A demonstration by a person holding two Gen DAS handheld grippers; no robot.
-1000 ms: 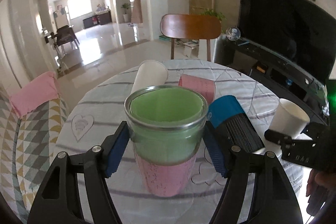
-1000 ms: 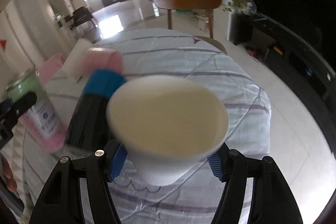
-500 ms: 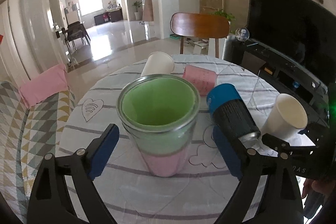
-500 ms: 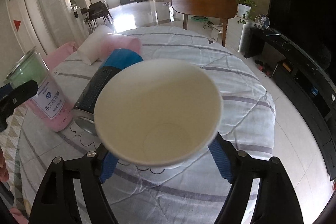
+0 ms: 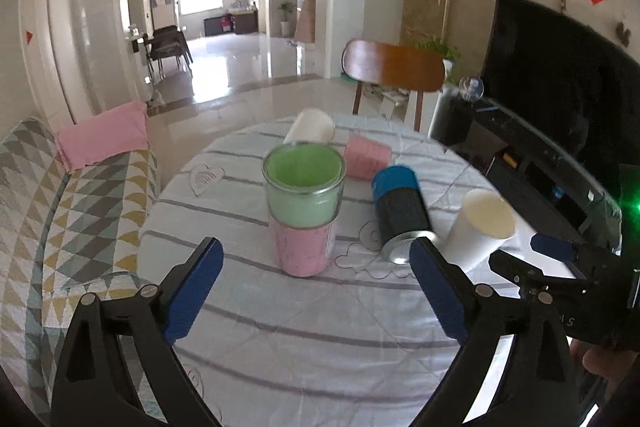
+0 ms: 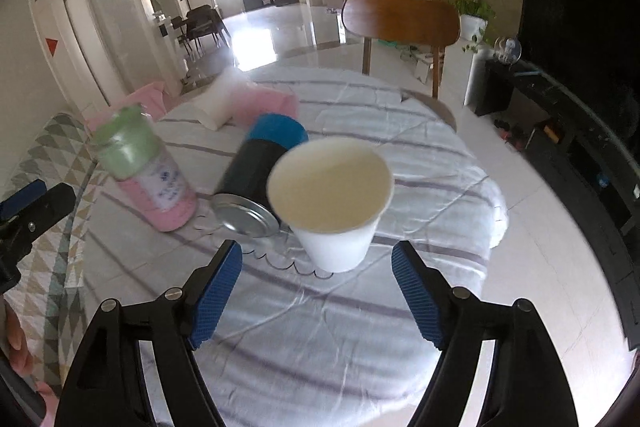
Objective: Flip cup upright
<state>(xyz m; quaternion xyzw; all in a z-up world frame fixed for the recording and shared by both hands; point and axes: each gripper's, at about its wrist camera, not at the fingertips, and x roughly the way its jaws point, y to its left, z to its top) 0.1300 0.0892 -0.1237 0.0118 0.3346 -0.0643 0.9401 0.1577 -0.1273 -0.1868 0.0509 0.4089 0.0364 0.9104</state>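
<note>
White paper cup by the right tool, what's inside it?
The white paper cup stands upright, mouth open; its visible inner wall is bare and cream-coloured. The view blurs its bottom, so small contents can't be ruled out.

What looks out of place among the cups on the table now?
Three lie on their sides: the blue and black tumbler, a pink cup and a white cup behind it. The green and pink jar and white paper cup stand upright.

Our left tongs [image 5: 316, 291] are spread wide, blue pads [image 5: 194, 291] well apart, gripping nothing. Our right tongs [image 6: 316, 293] are likewise spread wide, blue pads [image 6: 416, 301] apart, nothing between them. Both point forward and slightly down. In the left wrist view the right tongs [image 5: 536, 259] sit at the right edge, a fingertip of our right hand [image 5: 600, 365] behind them.
</note>
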